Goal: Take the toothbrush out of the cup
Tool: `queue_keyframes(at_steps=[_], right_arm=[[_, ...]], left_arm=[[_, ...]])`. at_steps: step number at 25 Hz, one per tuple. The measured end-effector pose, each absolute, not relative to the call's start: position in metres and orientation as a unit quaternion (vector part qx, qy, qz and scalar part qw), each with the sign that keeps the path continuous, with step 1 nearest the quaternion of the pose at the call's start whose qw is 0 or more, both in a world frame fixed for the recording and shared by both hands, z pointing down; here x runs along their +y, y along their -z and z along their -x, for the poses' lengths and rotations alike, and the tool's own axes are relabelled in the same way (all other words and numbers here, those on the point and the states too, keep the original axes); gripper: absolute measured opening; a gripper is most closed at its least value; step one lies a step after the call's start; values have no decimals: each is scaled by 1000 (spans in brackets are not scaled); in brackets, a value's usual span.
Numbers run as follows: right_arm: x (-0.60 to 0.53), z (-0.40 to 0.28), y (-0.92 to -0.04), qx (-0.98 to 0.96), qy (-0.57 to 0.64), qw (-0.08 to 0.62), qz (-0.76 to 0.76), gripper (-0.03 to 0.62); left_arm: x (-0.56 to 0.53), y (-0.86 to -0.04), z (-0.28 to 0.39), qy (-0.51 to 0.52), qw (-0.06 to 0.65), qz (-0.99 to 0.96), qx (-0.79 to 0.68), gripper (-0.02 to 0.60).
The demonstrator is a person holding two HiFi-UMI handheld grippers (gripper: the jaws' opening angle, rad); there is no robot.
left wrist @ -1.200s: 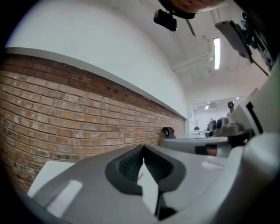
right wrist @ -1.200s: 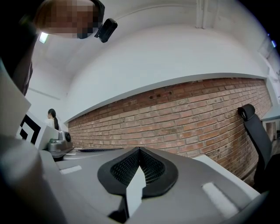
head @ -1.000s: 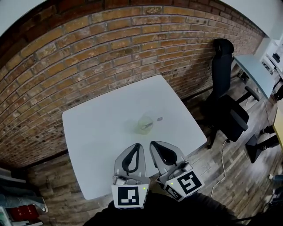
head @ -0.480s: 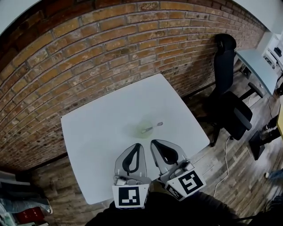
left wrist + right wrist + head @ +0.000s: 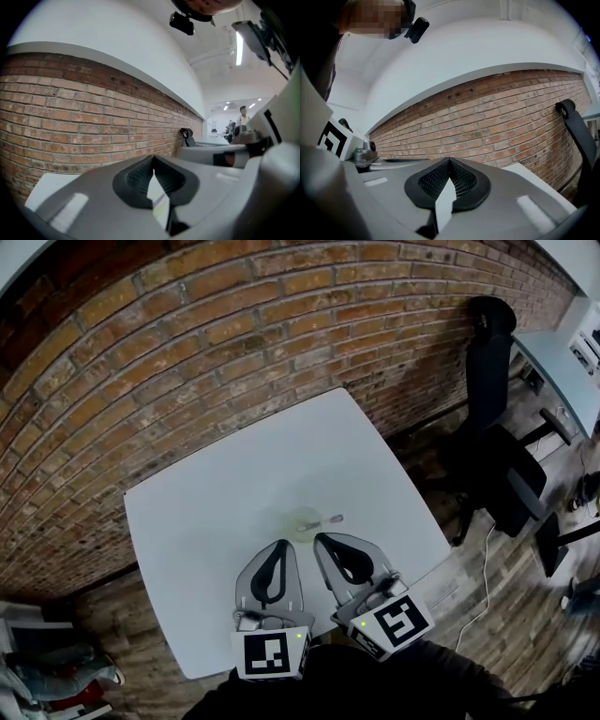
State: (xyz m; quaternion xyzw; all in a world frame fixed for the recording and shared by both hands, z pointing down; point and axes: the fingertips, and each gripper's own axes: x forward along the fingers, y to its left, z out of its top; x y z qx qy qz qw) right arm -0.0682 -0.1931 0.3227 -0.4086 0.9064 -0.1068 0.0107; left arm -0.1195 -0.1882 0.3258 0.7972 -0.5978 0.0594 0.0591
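My left fingers [image 5: 284, 549] and right fingers [image 5: 321, 542] are each pressed tip to tip with nothing between, and have slid forward over the counter [image 5: 197, 512] to just short of the cup [image 5: 303, 521]. The toothbrush [image 5: 334, 518] is in it, leaning right, so I must open first. Its handle is too small to make out, and my own fingers block both gripper views.

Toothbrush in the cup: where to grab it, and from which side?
Grip the end of the toothbrush that sticks out past the rim of the cup, on the right in the head view. It leans that way, so the right gripper, now shut, probably reaches it most directly once opened.
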Motion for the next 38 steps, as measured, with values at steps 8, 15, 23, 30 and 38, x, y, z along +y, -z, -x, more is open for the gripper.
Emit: queue_keyframes(at_steps=[8, 15, 23, 30, 38], right_arm=[[-238, 70, -324, 921, 116, 13, 371, 0], [-267, 65, -324, 929, 130, 17, 346, 0], [-266, 73, -323, 930, 123, 17, 346, 0], [-249, 71, -327, 925, 119, 7, 360, 0], [-227, 55, -365, 909, 162, -18, 383, 0]], left_arm=[[-232, -327, 118, -68, 55, -774, -628, 8], [-250, -331, 107, -84, 61, -757, -646, 8], [-250, -331, 118, -75, 67, -753, -650, 8], [-241, -333, 115, -67, 69, -767, -635, 8], [-229, -363, 90, -87, 99, -790, -598, 8]])
